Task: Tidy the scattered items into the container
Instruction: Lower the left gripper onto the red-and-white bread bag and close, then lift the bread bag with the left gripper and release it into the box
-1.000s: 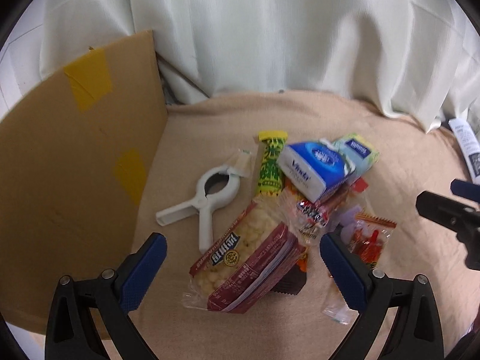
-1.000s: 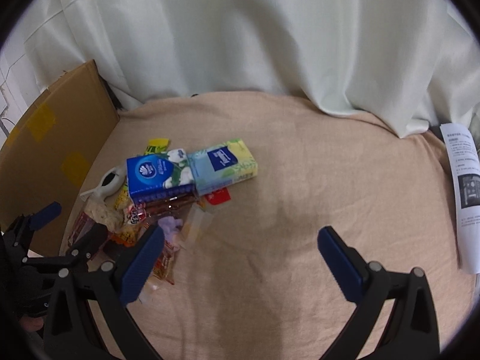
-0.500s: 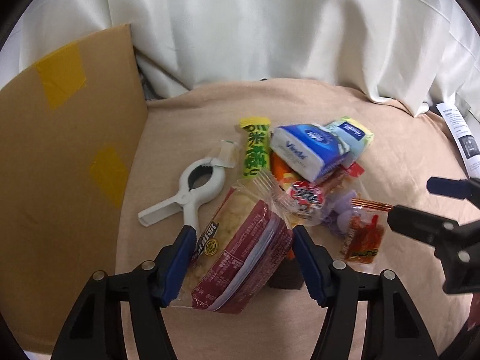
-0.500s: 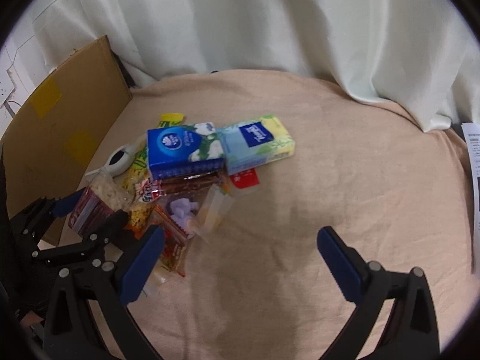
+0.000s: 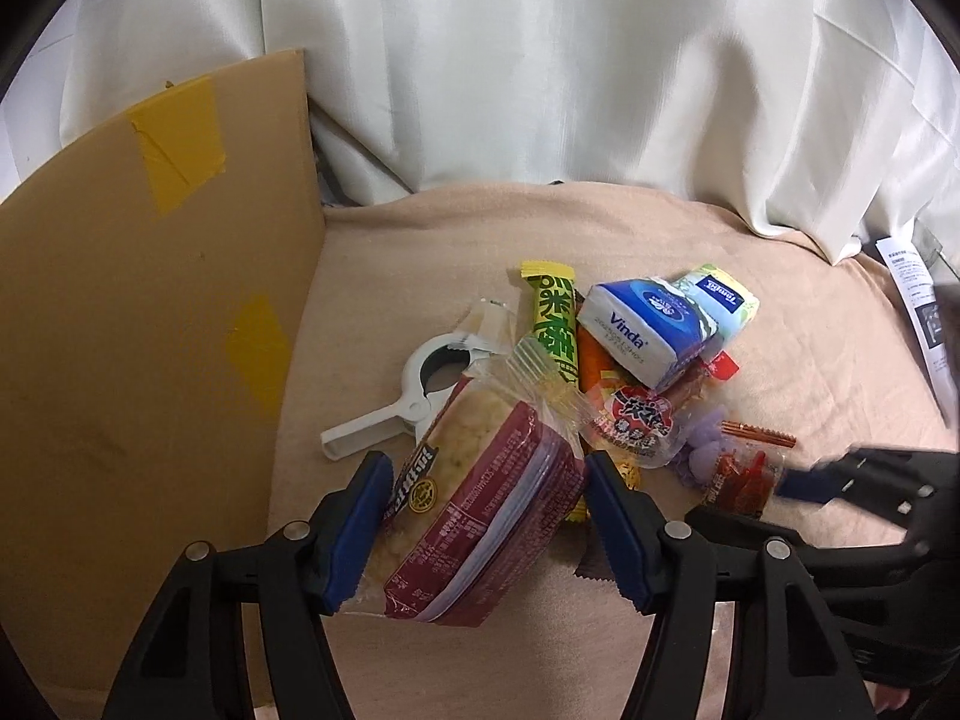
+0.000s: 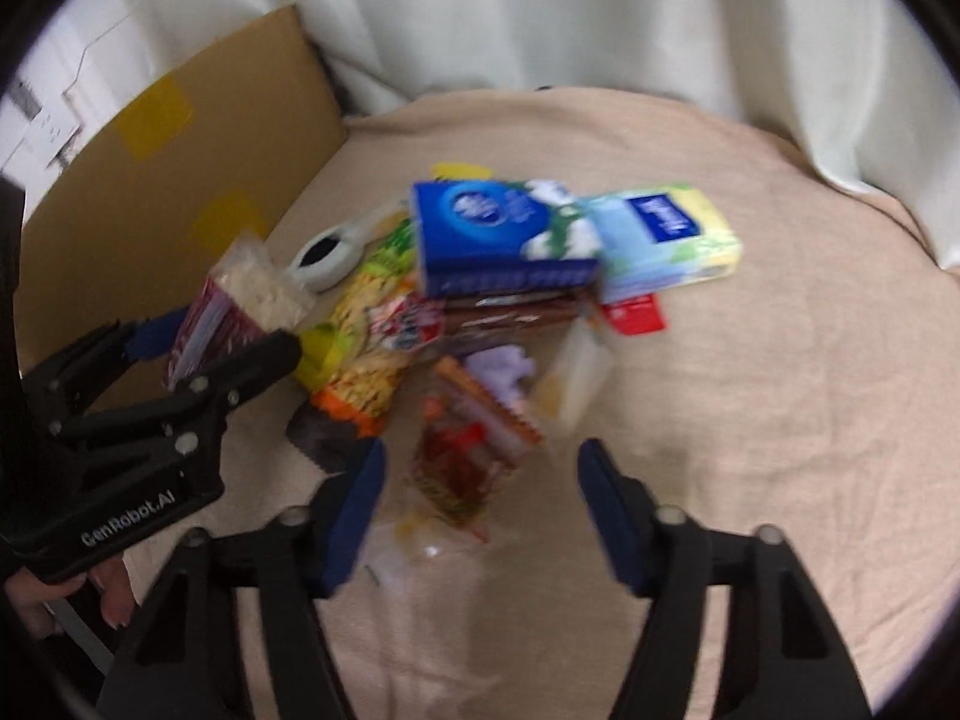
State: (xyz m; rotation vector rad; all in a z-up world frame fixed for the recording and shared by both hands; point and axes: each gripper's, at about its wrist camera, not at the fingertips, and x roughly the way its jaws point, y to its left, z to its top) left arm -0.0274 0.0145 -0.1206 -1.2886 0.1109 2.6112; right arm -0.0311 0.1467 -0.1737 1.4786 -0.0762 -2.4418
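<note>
A pile of snacks and tissue packs lies on the beige cloth beside a cardboard box wall point(image 5: 150, 330). My left gripper point(image 5: 489, 522) is shut on a maroon cracker pack point(image 5: 480, 516), which tilts up at the pile's near edge. The same pack point(image 6: 234, 300) shows in the left gripper point(image 6: 222, 336) at the left of the right wrist view. My right gripper point(image 6: 480, 498) is low over the pile's near right side, its jaws closing. A small red sachet point(image 6: 462, 462) lies between the pads, which do not touch it. The picture there is blurred.
A white clamp point(image 5: 420, 396), a green bar point(image 5: 555, 324), a blue tissue pack point(image 5: 642, 324), a pale green tissue pack point(image 5: 726, 300) and a purple item point(image 5: 702, 444) make up the pile. A white curtain point(image 5: 540, 60) hangs behind. A printed sheet point(image 5: 918, 312) lies far right.
The left jaws closed onto the maroon pack and have held it since. The right gripper came down and in toward the pile, and its jaws narrowed around the red sachet.
</note>
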